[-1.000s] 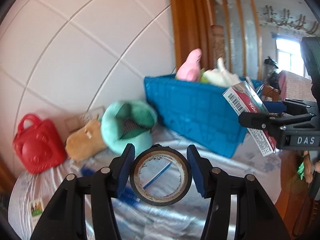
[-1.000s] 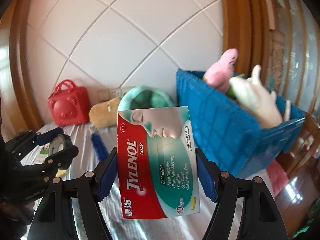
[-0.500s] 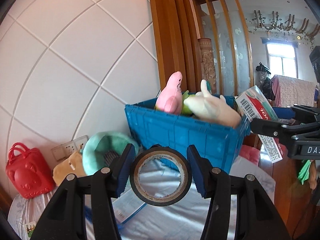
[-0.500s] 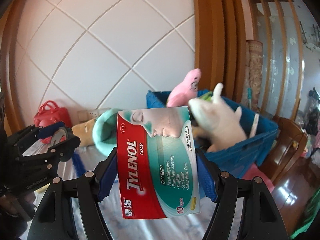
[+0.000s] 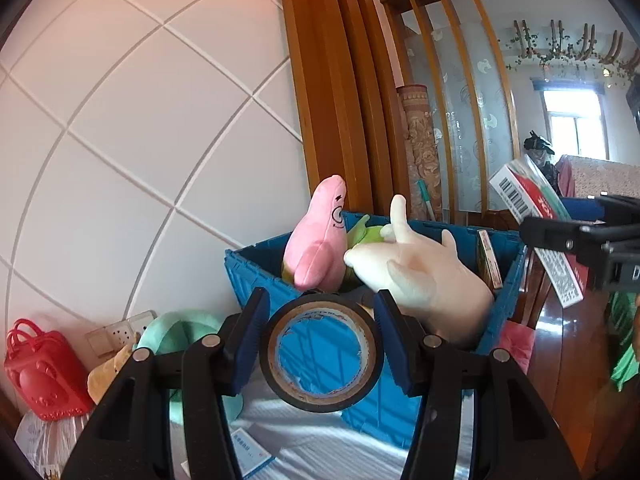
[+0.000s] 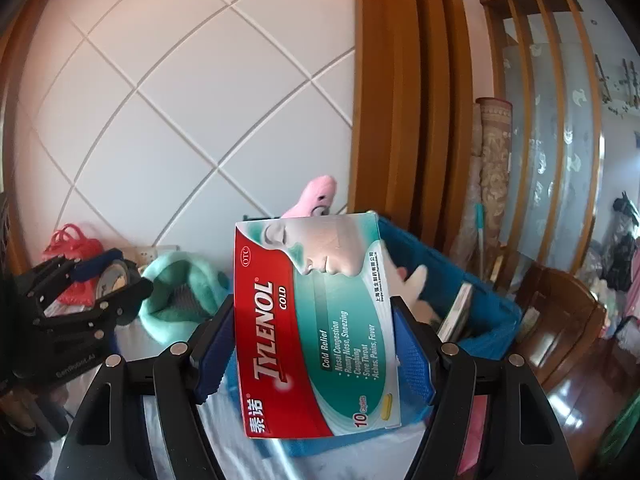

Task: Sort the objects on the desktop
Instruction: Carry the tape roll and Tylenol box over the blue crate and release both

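The roll of tape (image 5: 322,351) sits between the blue pads of the left gripper (image 5: 322,346). Both pads press on its sides, so the claw is about half open and holds the roll tight. The roll stands on its edge and you can see right through its hole. This claw points almost level, tipped down a little, at the near wall of the blue bin (image 5: 384,404).

The medicine box (image 6: 316,328) is red, white and green. The right gripper (image 6: 314,354) squeezes it from both sides, with its claw open wider than the other one. The box stands up tall and leans a bit to the left. It is in the air, in front of the blue bin.

Inside the bin are a pink plush toy (image 5: 320,240) and a cream plush toy (image 5: 424,276), side by side. A thin book (image 5: 489,258) stands at the bin's right end.

To the left of the bin, near the white wall, lie a mint green plush (image 5: 180,326), a tan plush (image 5: 106,376) and a red bag (image 5: 38,376).
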`<state>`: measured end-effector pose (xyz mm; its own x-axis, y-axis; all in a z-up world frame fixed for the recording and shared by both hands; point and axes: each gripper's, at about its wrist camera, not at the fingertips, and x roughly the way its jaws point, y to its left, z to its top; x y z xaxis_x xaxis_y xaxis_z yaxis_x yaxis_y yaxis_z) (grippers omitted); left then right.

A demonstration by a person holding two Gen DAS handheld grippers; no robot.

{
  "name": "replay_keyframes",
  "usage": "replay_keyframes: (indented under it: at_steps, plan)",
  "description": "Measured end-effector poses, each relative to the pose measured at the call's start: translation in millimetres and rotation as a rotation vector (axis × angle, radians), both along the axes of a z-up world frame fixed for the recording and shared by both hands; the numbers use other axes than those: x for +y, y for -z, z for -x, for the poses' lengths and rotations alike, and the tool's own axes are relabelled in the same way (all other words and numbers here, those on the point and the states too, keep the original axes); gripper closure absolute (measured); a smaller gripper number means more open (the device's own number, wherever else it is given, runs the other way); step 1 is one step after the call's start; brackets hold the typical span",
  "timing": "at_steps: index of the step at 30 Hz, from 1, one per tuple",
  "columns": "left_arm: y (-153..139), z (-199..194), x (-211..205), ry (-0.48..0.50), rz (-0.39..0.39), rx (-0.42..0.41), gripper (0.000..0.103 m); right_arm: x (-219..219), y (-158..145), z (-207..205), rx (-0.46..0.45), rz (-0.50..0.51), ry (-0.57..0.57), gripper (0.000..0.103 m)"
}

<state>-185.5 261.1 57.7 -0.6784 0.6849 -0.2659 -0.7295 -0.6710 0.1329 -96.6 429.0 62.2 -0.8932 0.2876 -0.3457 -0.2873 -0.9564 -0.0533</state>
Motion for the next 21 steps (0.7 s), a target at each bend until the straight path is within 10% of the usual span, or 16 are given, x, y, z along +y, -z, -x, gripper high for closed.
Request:
replay_keyframes:
  at_steps: [21]
  plan:
    - [-41,64,136,-0.047,0.045,0.015,0.050,174,-3,107,-0.120,0.111,0.074,0.031]
